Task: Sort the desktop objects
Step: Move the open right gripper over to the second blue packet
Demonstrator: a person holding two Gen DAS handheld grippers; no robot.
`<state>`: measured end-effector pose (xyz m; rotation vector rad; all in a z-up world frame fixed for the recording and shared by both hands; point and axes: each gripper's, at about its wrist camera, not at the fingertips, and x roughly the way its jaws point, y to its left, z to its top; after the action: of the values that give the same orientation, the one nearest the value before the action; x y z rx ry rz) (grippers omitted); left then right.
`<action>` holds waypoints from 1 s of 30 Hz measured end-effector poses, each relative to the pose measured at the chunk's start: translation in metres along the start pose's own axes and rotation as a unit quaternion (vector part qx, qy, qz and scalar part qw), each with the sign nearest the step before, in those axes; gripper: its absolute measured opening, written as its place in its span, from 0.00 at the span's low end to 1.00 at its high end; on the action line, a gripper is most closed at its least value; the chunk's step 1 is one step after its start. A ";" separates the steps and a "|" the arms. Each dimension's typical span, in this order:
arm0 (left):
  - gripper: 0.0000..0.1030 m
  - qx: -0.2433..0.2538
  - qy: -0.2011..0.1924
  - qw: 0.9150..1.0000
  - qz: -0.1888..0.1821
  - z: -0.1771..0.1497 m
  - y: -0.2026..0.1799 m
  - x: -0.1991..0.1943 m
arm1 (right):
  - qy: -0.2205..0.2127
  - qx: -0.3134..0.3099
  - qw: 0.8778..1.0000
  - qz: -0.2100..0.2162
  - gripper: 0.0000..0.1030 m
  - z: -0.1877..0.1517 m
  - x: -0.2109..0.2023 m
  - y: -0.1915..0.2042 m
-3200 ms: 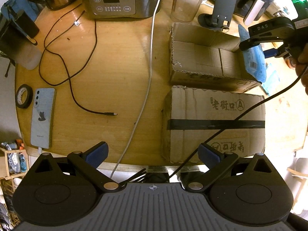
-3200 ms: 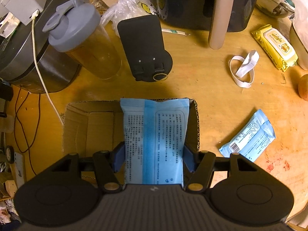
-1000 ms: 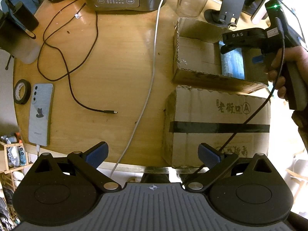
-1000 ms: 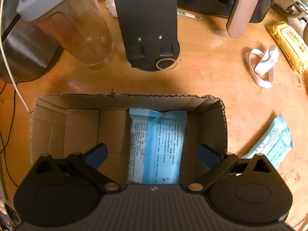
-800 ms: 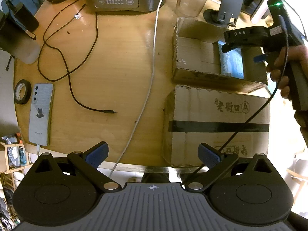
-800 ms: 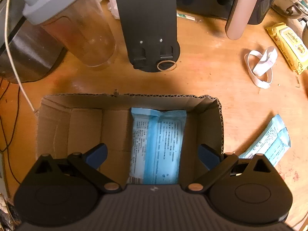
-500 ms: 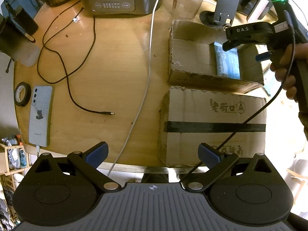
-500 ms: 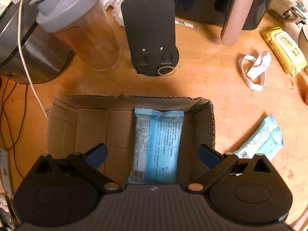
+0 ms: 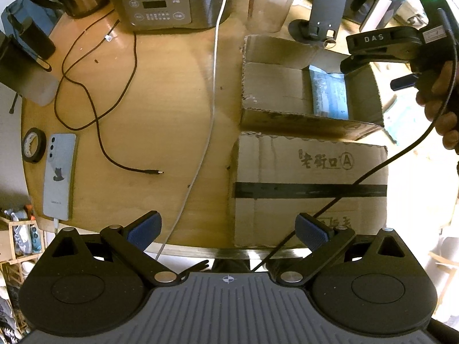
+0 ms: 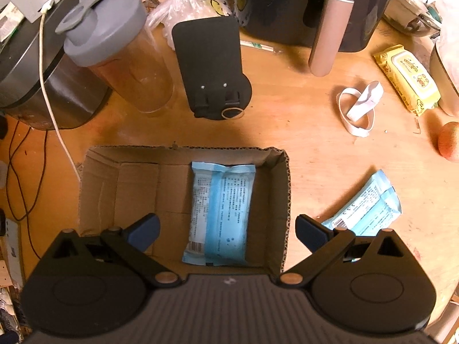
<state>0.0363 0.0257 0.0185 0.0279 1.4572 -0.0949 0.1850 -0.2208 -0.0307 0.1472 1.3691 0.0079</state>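
An open cardboard box sits on the wooden table with a blue tissue pack lying flat inside its right half. The pack also shows in the left wrist view. My right gripper is open and empty, raised above the box's near edge. A second blue pack lies on the table right of the box. My left gripper is open and empty, hovering at the table's near edge by a closed taped carton.
A shaker bottle, black phone stand, air fryer, white strap and yellow wipes pack stand behind the box. In the left wrist view: a phone, tape roll, black cable, rice cooker.
My right gripper let go of the blue pack into the box, opened wide and has risen and drawn back. The left gripper has barely moved.
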 end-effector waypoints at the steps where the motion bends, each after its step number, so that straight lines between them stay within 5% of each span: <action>1: 0.99 0.000 0.000 1.000 0.000 0.000 -0.001 0.000 | 0.000 0.001 1.000 0.001 1.00 0.000 0.000 -0.002; 30: 0.99 0.014 0.008 1.000 0.000 0.000 -0.045 0.004 | -0.018 0.042 0.999 0.002 1.00 -0.007 -0.008 -0.069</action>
<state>0.0333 -0.0199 0.0161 0.0514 1.4727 -0.1149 0.1707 -0.2893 -0.0318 0.2189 1.3340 -0.0486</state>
